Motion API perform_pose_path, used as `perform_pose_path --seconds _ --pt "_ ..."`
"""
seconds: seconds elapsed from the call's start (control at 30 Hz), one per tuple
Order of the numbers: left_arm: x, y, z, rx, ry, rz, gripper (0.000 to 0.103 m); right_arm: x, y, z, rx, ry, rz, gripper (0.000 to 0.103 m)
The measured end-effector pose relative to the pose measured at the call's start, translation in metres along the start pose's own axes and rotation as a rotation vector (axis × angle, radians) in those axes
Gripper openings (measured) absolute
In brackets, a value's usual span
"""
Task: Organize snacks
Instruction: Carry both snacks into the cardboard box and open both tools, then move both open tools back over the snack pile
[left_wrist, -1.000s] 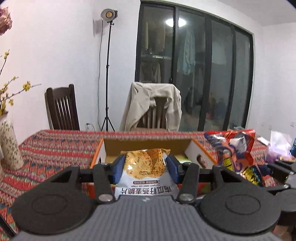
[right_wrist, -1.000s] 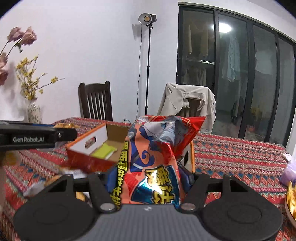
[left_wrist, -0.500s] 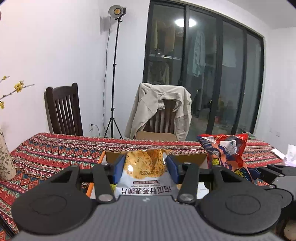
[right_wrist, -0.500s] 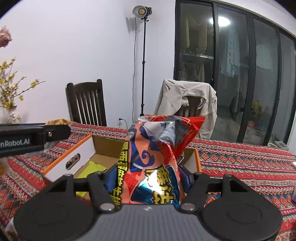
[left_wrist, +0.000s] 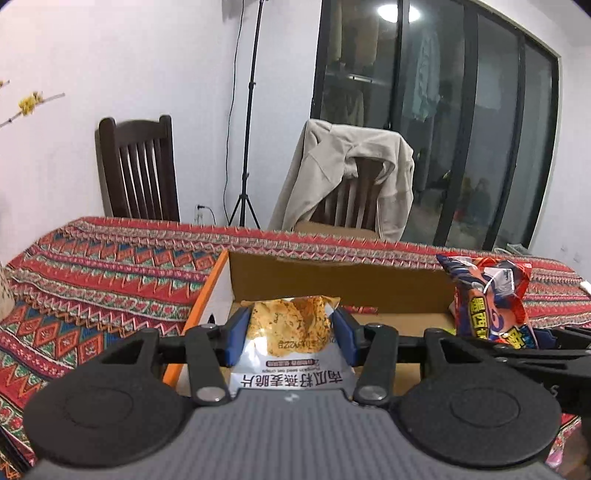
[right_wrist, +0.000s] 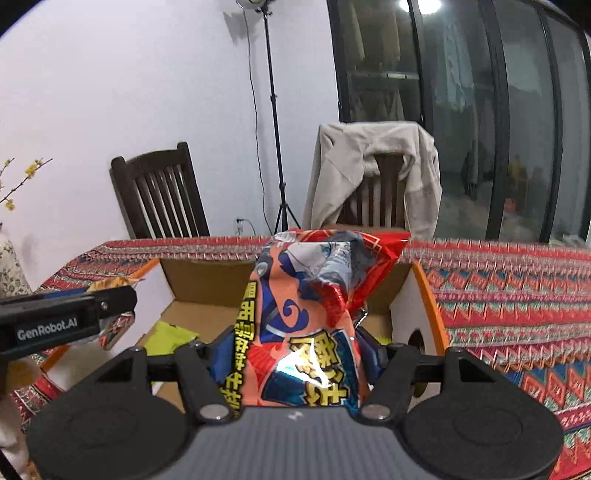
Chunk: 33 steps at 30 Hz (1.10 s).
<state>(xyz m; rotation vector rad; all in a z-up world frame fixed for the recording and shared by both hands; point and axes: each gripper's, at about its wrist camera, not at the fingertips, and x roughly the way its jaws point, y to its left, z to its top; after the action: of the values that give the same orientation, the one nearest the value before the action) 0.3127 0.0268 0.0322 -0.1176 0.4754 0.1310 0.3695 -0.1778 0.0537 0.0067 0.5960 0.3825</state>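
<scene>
Your left hand-held gripper (left_wrist: 290, 334) clamps an oat crisp packet (left_wrist: 291, 345) and your right hand-held gripper (right_wrist: 297, 354) a red chip bag (right_wrist: 314, 314), both at the cardboard box's (right_wrist: 288, 280) six o'clock edge; neither is dropped in yet.

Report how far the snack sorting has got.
Done: one yellow-green packet already lies in the cardboard box. In hand: the left hand-held gripper grips an oat crisp packet, and the right hand-held gripper grips a red snack bag, both at the open box. Left: releasing both inside.
</scene>
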Motion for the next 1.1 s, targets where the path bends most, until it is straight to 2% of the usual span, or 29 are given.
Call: perform_pose_path --seconds 0.03,0.07,0.1,0.17,0.23,0.3,0.7,1.1 --pt "0.001 0.001 -0.002 -0.004 0.005 -0.007 0.054 0.003 -0.001 -0.001 0.001 0.010 0.001 0.066" --pt "0.002 0.003 -0.003 -0.011 0.010 -0.013 0.064 0.005 -0.003 -0.002 0.003 0.022 0.001 0.067" --pt "0.002 0.005 -0.003 -0.020 0.012 -0.015 0.079 0.007 -0.004 -0.003 0.005 0.029 -0.004 0.068" --pt "-0.002 0.006 -0.004 -0.023 -0.010 0.000 0.091 0.007 -0.005 -0.005 0.009 0.036 -0.015 0.076" --pt "-0.008 0.007 -0.004 -0.031 -0.038 0.005 0.102 0.006 -0.007 -0.005 0.020 0.036 -0.016 0.098" --pt "-0.012 0.008 -0.003 -0.043 -0.049 0.009 0.103 0.002 -0.010 -0.005 0.035 0.028 -0.021 0.103" --pt "-0.021 0.006 0.005 -0.060 -0.057 0.009 0.103 -0.018 -0.015 -0.001 0.062 -0.009 -0.040 0.103" --pt "-0.064 0.007 0.019 -0.068 -0.095 0.032 0.103 -0.064 0.010 0.012 0.000 -0.089 -0.045 0.103"
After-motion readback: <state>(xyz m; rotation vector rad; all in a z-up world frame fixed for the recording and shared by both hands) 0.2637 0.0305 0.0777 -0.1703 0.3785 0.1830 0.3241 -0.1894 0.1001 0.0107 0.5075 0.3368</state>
